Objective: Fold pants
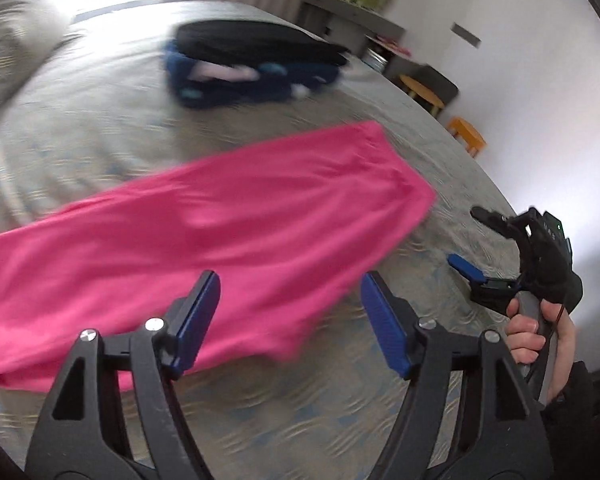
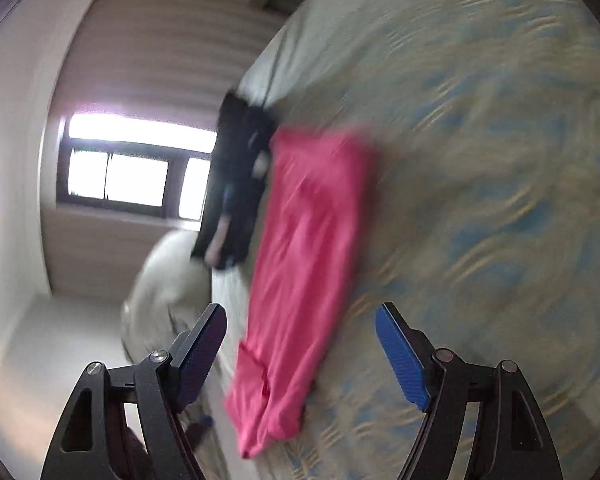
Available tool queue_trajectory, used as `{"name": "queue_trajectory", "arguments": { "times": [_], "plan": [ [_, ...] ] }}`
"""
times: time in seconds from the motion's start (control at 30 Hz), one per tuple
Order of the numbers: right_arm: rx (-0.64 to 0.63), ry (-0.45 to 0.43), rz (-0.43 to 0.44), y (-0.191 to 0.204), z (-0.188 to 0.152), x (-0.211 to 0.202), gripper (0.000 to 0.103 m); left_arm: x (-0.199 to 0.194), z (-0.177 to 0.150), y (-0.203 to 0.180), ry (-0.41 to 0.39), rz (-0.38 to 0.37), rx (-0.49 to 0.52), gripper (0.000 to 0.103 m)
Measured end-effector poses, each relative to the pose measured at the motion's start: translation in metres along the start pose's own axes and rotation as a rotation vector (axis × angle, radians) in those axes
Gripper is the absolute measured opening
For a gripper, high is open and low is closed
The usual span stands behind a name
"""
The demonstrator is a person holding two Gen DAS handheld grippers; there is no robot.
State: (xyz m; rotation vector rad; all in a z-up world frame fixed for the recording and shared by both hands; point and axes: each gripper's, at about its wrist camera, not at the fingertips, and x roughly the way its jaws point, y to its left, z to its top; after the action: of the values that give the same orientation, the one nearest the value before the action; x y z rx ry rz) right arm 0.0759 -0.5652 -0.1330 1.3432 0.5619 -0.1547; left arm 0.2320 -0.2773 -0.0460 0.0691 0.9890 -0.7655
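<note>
The pink pants (image 1: 204, 236) lie flat on the bed (image 1: 100, 120), ahead of both sets of jaws and touching neither. The left gripper (image 1: 290, 320) and right gripper (image 2: 300, 354) stand wide apart, empty. Beyond the pants sits a pile of dark clothes (image 1: 252, 68).

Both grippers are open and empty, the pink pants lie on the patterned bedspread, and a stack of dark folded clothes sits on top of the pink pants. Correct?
Not quite: in the left wrist view the stack of dark folded clothes lies on the patterned bedspread beyond the pink pants, apart from them. Left gripper and right gripper are open, empty.
</note>
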Motion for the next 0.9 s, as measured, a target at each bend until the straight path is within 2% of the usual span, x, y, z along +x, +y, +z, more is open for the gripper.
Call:
{"name": "queue_trajectory", "arguments": {
  "times": [0.17,0.27,0.37,0.43,0.6,0.8,0.83,0.87,0.9],
  "plan": [
    [0.049,0.033,0.051,-0.017,0.029,0.0,0.079,0.054,0.006,-0.056,0.066,0.025,0.101,0.073],
    [0.032,0.074,0.054,-0.008,0.042,0.014,0.079,0.071,0.01,-0.077,0.06,0.056,0.135,0.073],
    [0.019,0.095,-0.014,0.0,0.052,0.032,0.079,0.083,0.016,-0.094,0.036,0.124,0.199,0.073],
    [0.016,0.087,-0.061,0.005,0.057,0.041,0.079,0.094,0.018,-0.103,0.048,0.14,0.239,0.073],
    [-0.076,0.146,-0.129,0.025,0.069,0.069,0.079,0.111,0.013,-0.11,0.072,0.12,0.27,0.073],
    [-0.078,0.179,-0.09,0.025,0.082,0.09,0.08,0.116,0.007,-0.107,0.066,0.114,0.289,0.074],
    [-0.087,0.188,-0.081,0.027,0.082,0.093,0.074,0.116,0.008,-0.108,0.066,0.114,0.287,0.074],
    [-0.096,0.199,-0.077,0.028,0.083,0.096,0.05,0.118,0.011,-0.11,0.065,0.11,0.283,0.074],
    [-0.097,0.223,-0.075,0.026,0.083,0.1,0.032,0.117,0.013,-0.111,0.062,0.099,0.279,0.074]
  ]
}}
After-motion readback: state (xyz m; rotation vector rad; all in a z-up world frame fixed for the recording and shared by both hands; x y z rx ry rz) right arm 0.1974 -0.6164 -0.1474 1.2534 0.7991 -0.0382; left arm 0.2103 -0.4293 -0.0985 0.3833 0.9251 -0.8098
